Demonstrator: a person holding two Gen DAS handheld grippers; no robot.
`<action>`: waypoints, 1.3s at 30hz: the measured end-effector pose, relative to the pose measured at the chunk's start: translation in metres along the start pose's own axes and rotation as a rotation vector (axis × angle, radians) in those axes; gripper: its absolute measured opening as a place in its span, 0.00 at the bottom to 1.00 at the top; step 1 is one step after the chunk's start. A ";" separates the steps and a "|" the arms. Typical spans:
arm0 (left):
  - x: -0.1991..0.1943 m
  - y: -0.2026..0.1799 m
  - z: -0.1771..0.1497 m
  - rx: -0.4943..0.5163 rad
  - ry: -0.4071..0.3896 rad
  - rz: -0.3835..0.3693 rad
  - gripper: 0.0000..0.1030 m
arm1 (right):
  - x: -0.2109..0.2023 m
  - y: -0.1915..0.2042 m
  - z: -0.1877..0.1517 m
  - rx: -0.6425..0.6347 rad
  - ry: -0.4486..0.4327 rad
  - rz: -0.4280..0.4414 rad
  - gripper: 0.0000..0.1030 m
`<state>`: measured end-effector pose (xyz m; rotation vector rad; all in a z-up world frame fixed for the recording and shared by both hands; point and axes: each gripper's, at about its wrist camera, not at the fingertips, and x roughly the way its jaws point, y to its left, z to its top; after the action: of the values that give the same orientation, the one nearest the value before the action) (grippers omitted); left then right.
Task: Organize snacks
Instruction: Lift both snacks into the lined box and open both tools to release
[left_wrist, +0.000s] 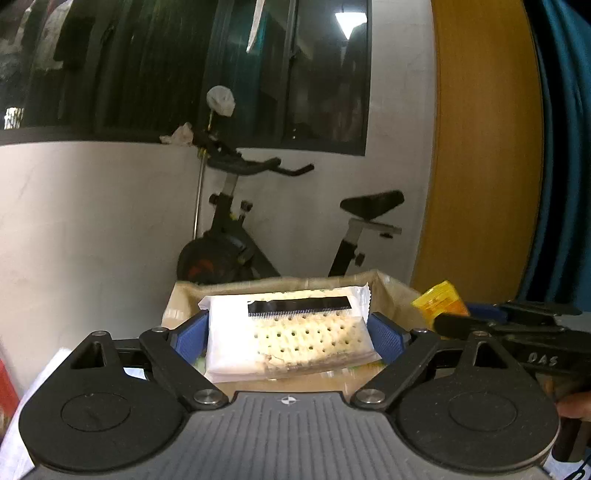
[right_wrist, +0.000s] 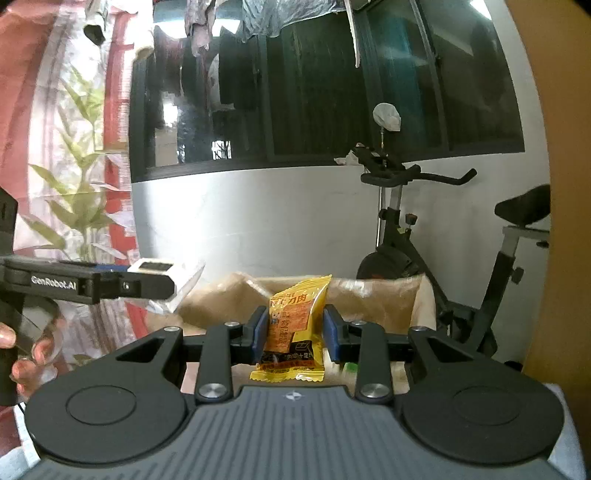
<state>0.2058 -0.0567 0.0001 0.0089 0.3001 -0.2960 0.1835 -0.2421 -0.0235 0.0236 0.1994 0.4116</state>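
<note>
My left gripper (left_wrist: 288, 334) squeezes a wide white plastic-wrapped cracker pack (left_wrist: 290, 332) between its blue pads, low in the middle of the frame. My right gripper (right_wrist: 293, 328) pinches a small yellow snack packet (right_wrist: 293, 328) upright, above the brown cardboard box (right_wrist: 373, 295).

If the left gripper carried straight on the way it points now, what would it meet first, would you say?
Probably the far wall of the cardboard box, just beyond the cracker packet held in the left gripper. Depth is unclear; it might pass over the rim towards the exercise bike.
</note>
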 end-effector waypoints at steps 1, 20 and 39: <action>0.008 0.000 0.004 0.001 -0.001 0.003 0.89 | 0.009 -0.002 0.005 -0.004 0.008 -0.008 0.33; 0.083 0.026 0.008 0.002 0.175 0.072 0.89 | 0.079 -0.027 -0.001 0.068 0.223 -0.131 0.57; 0.032 0.018 0.028 0.048 0.138 0.151 0.93 | 0.034 -0.001 0.028 0.053 0.190 -0.186 0.93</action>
<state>0.2482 -0.0506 0.0172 0.0994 0.4266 -0.1529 0.2202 -0.2289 -0.0029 0.0179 0.3971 0.2222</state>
